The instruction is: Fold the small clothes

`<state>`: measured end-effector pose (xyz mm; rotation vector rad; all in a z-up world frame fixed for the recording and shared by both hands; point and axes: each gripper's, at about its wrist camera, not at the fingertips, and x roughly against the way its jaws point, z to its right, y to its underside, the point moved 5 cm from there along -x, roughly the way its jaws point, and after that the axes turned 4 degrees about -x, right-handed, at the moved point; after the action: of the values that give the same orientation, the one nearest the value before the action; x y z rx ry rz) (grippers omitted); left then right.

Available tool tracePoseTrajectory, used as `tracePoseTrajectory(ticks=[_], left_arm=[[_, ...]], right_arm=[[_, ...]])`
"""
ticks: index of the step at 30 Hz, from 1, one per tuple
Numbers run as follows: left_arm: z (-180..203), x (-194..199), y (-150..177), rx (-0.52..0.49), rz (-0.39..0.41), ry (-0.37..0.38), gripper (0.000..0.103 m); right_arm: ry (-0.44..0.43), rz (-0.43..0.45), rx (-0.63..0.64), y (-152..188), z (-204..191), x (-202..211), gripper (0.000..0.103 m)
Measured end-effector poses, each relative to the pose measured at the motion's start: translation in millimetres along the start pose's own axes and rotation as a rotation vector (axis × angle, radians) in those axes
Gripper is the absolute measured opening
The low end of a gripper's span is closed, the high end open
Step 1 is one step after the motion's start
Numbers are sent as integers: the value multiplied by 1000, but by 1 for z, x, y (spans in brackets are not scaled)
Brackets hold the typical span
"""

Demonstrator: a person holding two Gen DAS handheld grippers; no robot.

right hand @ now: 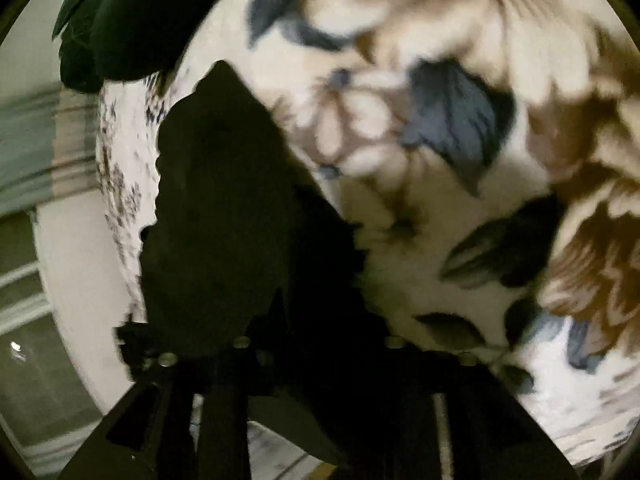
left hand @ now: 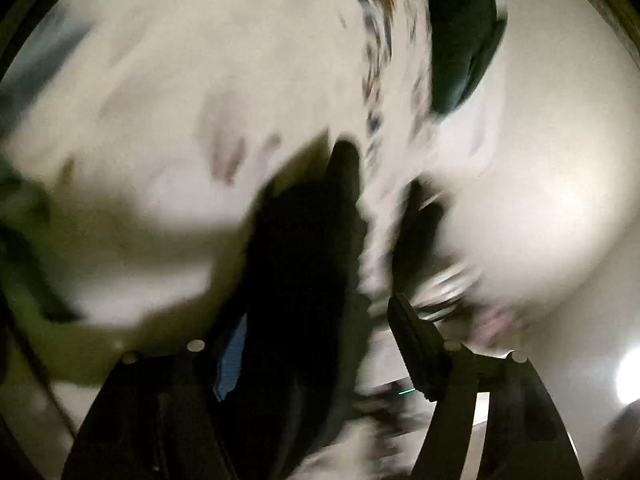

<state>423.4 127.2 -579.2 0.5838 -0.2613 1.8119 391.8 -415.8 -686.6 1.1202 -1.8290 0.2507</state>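
Note:
Both views are motion-blurred. In the left wrist view my left gripper (left hand: 380, 184) is shut on a strip of white patterned cloth (left hand: 376, 92) that runs up from between the black fingers (left hand: 344, 168). A dark green garment (left hand: 460, 40) lies beyond it at the top. In the right wrist view a large floral cloth (right hand: 420, 128), cream with brown flowers and blue leaves, fills the frame close up. My right gripper (right hand: 292, 208) shows as a dark shape against it; one finger (right hand: 224, 152) is visible, the other is hidden by cloth. The dark green garment (right hand: 132, 20) sits top left.
A pale, off-white surface (left hand: 540, 200) lies under the cloth in the left wrist view. A white-trimmed wall or door (right hand: 28, 300) and a striped grey patch (right hand: 40, 140) show at the left of the right wrist view.

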Motion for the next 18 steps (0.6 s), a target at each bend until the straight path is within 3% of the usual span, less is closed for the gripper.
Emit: tracePoseTrajectory(ticks=[1, 3, 5, 6, 10, 13, 15, 18], left_arm=[[7, -6, 7, -97, -46, -119, 65], [15, -15, 19, -220, -105, -240, 63], [20, -19, 30, -282, -104, -237, 58], [18, -16, 33, -263, -90, -210, 49], [11, 7, 34, -180, -6, -147, 50], [17, 12, 48, -211, 18, -202, 50], [14, 7, 53, -226, 12, -225, 50], [9, 3, 56, -225, 29, -237, 50]], right_arm=[[1, 4, 13, 2, -3, 0, 61], [-4, 13, 22, 4, -9, -6, 63], [-8, 5, 5, 7, -5, -10, 63], [-7, 11, -2, 9, -9, -12, 63], [5, 16, -13, 9, -2, -4, 63], [92, 75, 5, 9, 2, 16, 63], [189, 170, 76, 12, -17, 35, 63], [246, 252, 238, 20, -75, 53, 63]])
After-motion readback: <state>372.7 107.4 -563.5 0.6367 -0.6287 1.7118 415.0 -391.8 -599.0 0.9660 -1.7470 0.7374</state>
